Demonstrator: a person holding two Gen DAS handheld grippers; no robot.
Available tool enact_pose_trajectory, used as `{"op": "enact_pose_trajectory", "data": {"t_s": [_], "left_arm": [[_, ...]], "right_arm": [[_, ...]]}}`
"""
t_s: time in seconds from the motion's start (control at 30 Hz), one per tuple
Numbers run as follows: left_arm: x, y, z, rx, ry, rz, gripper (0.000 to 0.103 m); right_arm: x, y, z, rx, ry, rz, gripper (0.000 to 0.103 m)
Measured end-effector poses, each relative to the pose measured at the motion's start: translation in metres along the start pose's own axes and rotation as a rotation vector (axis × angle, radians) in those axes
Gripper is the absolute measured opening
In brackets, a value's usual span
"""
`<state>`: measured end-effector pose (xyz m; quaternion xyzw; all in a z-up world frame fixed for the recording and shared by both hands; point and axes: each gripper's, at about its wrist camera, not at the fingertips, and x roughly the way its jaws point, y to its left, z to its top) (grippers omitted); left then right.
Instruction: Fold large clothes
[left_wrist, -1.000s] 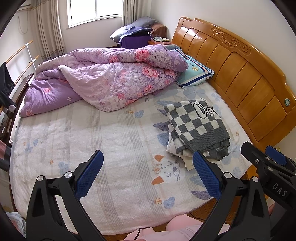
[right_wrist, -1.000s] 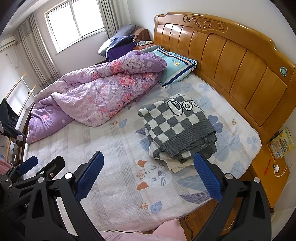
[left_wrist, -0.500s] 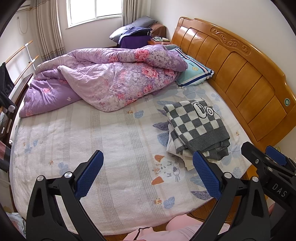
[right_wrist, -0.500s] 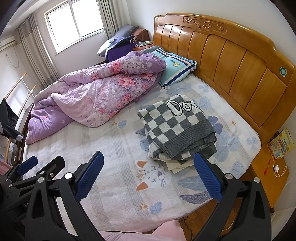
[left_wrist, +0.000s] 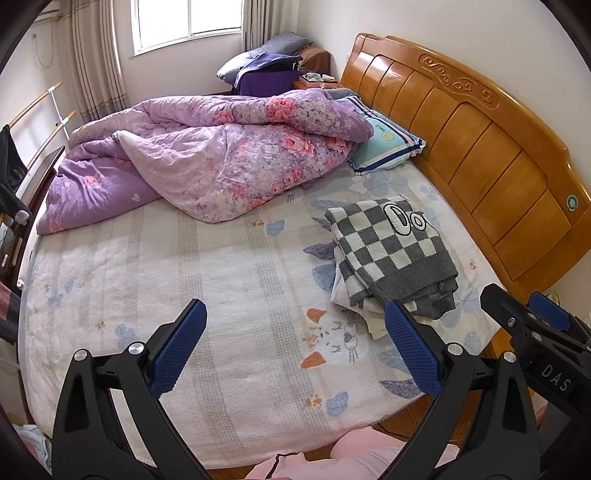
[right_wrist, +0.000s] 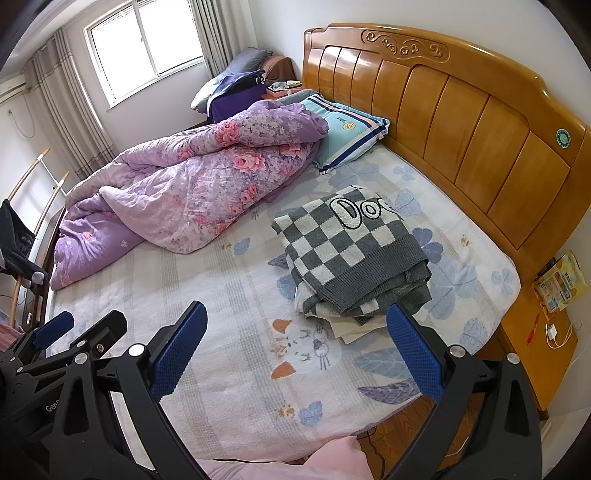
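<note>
both tongs hang above the near edge of the bed (left_wrist: 155, 280), side by side, and both are released with nothing between their blue pads. the left tongs (left_wrist: 293, 345) sit over the bare patterned sheet near a cartoon cat print (left_wrist: 332, 339); the right tongs (right_wrist: 295, 345) sit to their right, with the right pad's tip just in front of the clothes pile as the right wrist view shows it. each pair shows at the edge of the other's view.

the task's clothing is a folded grey-and-white checked sweater (right_wrist: 351, 254) with large outlined letters on top. it lies on the right half of the bed, near the wooden headboard (right_wrist: 461, 110), and rests on top of another folded light garment (right_wrist: 347, 328) whose pale edges stick out at the near side.

a crumpled purple floral quilt (left_wrist: 221, 162) is heaped across the far left part of the bed, well apart from the sweater. a light blue striped pillow (right_wrist: 351, 129) lies at the far end against the headboard, partly under the quilt's edge. beyond the bed's right end stands a wooden nightstand (right_wrist: 524, 350) carrying a yellow packet (right_wrist: 561, 284) and a white charger (right_wrist: 552, 332). pink clothing of the person (right_wrist: 332, 461) shows at the bottom edge.
</note>
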<state>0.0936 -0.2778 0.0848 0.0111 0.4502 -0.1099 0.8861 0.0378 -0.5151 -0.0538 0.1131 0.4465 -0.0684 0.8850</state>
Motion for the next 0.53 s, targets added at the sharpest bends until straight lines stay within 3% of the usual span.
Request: {"op": "enact_pose_trajectory", "data": {"t_s": [0.53], "left_arm": [[0.0058,-0.0032,0.0049,0.012,0.013,-0.008,0.097]], "right_arm": [[-0.0010,0.0011,-0.0042,0.010,0.006,-0.006,0.094]]}}
